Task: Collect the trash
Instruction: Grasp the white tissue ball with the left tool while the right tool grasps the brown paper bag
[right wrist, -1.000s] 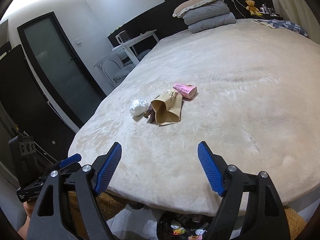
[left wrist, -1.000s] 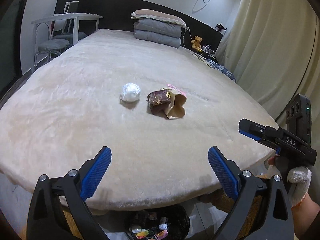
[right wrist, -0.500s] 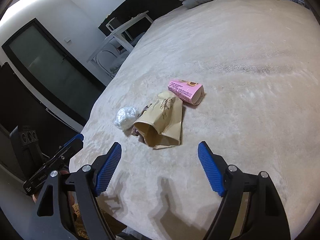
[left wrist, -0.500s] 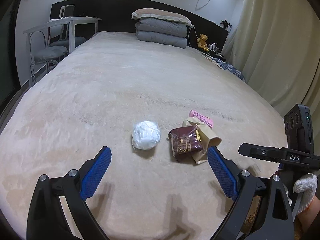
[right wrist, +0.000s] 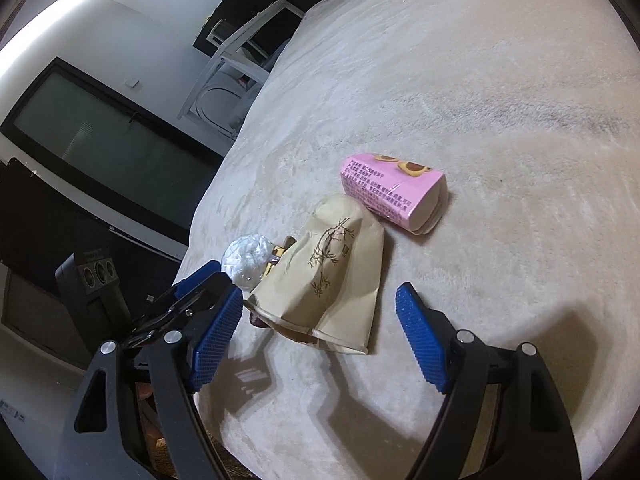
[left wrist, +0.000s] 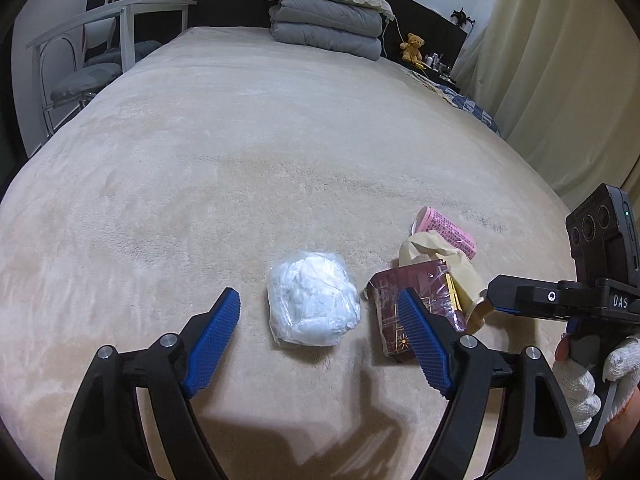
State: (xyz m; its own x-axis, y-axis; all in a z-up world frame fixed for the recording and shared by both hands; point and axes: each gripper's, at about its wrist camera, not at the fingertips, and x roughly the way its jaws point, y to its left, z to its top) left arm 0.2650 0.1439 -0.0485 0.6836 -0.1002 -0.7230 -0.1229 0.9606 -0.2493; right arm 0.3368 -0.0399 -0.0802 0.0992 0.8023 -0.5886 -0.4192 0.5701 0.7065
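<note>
Two grippers hang low over the near edge of the bed [left wrist: 240,152], both with their fingers apart and nothing held. The left gripper [left wrist: 320,340] has just been narrowing its fingers; the white plastic wad [left wrist: 313,299] lies on the blanket just ahead of the gap between the blue pads, and neither pad touches it. Its right finger [left wrist: 424,344] stands in front of the dark red wrapper [left wrist: 416,292], which lies just right of the wad with its long side running away from the bed's edge. The right gripper [right wrist: 320,336], held by a gloved hand [left wrist: 592,376], has its fingers parted wide around the open mouth of the brown paper bag [right wrist: 324,280]; whether the left pad touches the bag I cannot tell. The bag lies flat, its mouth toward the gripper and its closed end pointing away up the bed. Just past that far end lies the pink carton [right wrist: 394,194] on its side, long axis set crosswise to the bag, touching or nearly so. Farther off, folded grey quilts [left wrist: 326,28] sit at the head of the bed.
</note>
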